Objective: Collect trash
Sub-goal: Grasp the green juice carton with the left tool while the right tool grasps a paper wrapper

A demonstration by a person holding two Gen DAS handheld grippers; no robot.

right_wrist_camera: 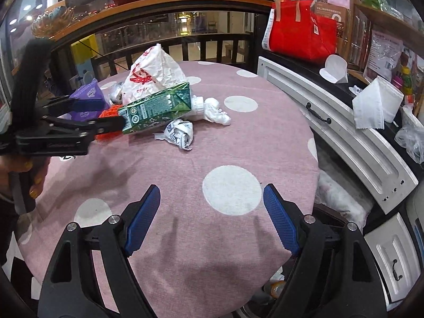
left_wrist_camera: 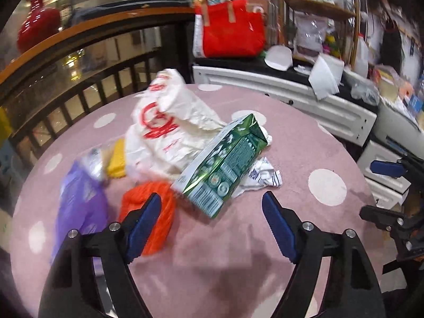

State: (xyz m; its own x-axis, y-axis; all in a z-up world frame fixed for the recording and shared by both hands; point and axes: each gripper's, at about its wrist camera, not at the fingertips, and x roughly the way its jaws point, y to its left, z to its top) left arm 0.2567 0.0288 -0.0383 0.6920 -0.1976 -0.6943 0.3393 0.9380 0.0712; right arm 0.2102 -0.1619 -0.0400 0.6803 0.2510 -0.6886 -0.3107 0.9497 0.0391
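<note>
Carton [left_wrist_camera: 225,164]: lying tilted on the paper bag [left_wrist_camera: 169,122], closed.
Beside carton: crumpled paper [right_wrist_camera: 180,132].
Left gripper [left_wrist_camera: 212,225]: fingers spread, just before carton.
Right gripper [right_wrist_camera: 212,217]: fingers spread over worktop [right_wrist_camera: 238,145].

Both grippers — left [left_wrist_camera: 212,206], right [right_wrist_camera: 212,198] — black frames, ribbed blue fingers [right_wrist_camera: 144,217], silver screws.

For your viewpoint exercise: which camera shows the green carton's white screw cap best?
The right wrist view: the white cap shows plainly at the end of the green carton. In the left wrist view the carton itself hides the cap.
</note>
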